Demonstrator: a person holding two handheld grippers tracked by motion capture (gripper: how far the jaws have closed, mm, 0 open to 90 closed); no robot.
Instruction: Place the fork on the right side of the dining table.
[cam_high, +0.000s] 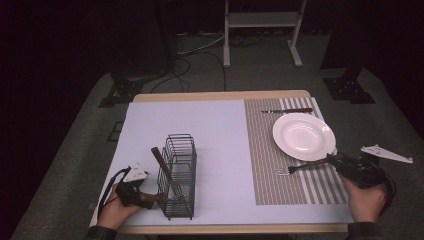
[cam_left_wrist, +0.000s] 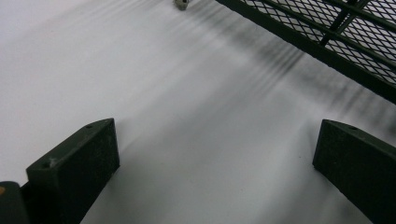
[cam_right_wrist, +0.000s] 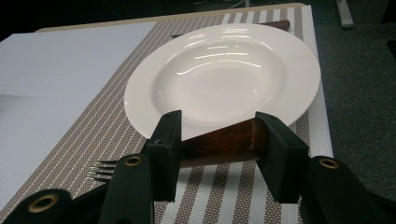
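Right now the right gripper (cam_high: 336, 161) sits just beside the near rim of the white plate (cam_high: 303, 136), on the striped placemat (cam_high: 280, 150). Its two black jaws bracket the fork (cam_high: 300, 168) by its dark wooden handle (cam_right_wrist: 219, 142) (the handle runs crosswise from one pad to the other), and the jaws are partly apart; whether the pads actually press on the wood I cannot tell. The fork lies flat on the placemat just in front of the plate, its tines (cam_right_wrist: 100, 170) pointing away from the plate toward the bare white sheet (cam_high: 200, 150). A knife (cam_high: 287, 110) with a matching wooden handle lies on the far side of the plate, close to its rim.

Well away from the plate, toward the opposite near corner of the table, stands a black wire cutlery rack (cam_high: 177, 175) with another wooden-handled utensil (cam_high: 162, 165) leaning in it. The left gripper (cam_high: 131, 189) rests just beside that rack, jaws spread wide over the white sheet with nothing between them; the rack's mesh (cam_left_wrist: 336, 32) shows ahead of it.
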